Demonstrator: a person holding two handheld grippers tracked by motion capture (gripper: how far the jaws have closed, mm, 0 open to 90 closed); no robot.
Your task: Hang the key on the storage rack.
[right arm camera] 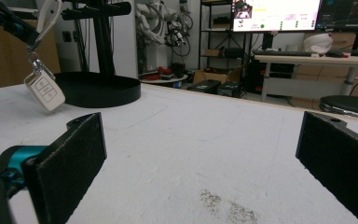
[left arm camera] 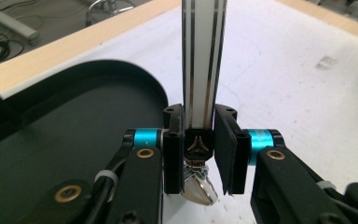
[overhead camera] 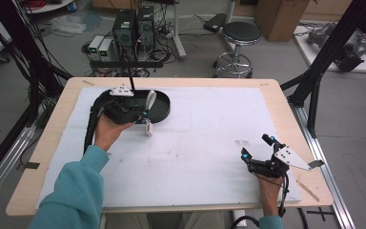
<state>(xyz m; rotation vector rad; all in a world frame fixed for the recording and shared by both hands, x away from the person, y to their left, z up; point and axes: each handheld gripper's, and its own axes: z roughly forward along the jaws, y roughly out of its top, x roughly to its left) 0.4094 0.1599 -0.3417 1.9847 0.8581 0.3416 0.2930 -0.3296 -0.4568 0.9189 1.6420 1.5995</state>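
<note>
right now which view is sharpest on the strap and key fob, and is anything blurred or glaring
Left gripper view: strap crisp between the left gripper pads, metal clip below glints, far table soft. Right gripper view: key fob hanging, fairly clear, monitor blown out, near right gripper jaws slightly soft. High view: even light, fob small and fuzzy.

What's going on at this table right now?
A person's left gripper is shut on a white strap with a car key fob dangling from it, clear of the table, beside a black stand base. The right gripper rests near the table's right edge, its jaws open and empty.
</note>
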